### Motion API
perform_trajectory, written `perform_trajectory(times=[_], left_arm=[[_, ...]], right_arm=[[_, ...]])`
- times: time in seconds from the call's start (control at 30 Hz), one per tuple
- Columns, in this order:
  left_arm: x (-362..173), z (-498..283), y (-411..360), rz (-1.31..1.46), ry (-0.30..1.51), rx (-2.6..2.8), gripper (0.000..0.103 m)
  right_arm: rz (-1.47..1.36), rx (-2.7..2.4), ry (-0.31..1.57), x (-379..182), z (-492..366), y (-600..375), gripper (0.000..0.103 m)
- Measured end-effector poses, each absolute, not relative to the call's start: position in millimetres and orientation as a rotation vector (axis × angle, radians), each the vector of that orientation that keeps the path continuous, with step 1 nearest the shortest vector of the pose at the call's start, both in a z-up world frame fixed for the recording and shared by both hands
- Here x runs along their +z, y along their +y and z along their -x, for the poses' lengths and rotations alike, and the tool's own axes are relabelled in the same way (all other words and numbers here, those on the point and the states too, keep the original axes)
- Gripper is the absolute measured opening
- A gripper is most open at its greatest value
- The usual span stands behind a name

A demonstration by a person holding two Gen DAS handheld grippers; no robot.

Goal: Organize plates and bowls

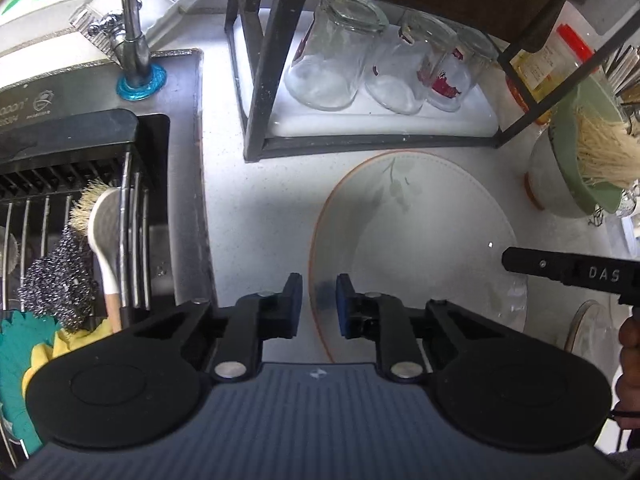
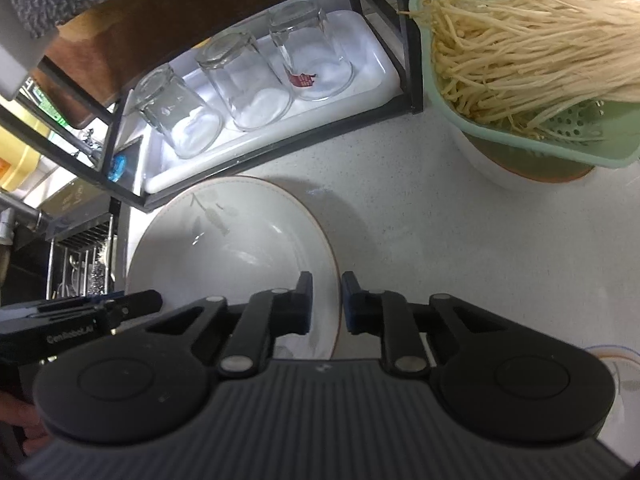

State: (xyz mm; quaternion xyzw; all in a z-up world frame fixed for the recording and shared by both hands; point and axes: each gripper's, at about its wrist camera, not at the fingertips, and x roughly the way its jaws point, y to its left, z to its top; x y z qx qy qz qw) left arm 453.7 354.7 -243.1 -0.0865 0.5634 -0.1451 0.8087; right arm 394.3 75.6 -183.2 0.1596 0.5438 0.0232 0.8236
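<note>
You have both claws on the one plate point(image 1: 416, 248), which lies flat on the white bench point(image 1: 256, 216), just in front of the black rack point(image 1: 260, 80) that holds the upturned glasses point(image 1: 336, 52), with the sink point(image 1: 80, 184) to one side and the green colander point(image 2: 520, 92) of bean sprouts to the other.

The left claw point(image 1: 318, 306) has its pads drawn nearly together across the plate's rim on the sink side. The right claw point(image 2: 326, 304) stands the same way on the opposite rim. In both views the orange-edged rim passes between the blue pads; judge each as pinching the rim, though actual pad contact is hard to confirm.

Handling notes:
- Treat the plate as rigid, glazed ceramic: moderately heavy, smooth, and likely to slip if the grip is shallow.
- It is breakable; avoid striking the rack frame or the colander.
- Hold it at the rim only, at two opposite points, pads well over the lip.
- Lift both sides evenly so the plate stays level and neither pinch carries a twisting load
</note>
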Motion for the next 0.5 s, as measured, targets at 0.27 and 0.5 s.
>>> perform_trajectory(times=[0.27, 0.5], left_arm=[[-245.7, -468.1, 346.4, 0.139, 1.204, -0.359, 0.019], [-248.6, -472.3, 356.1, 0.201, 1.214, -0.378, 0.019]], right_arm=[[-0.342, 0.054, 1.17, -191.0, -395.9, 74.7, 0.014], [-0.363, 0.06, 1.193, -194.9, -397.3, 76.0, 0.014]])
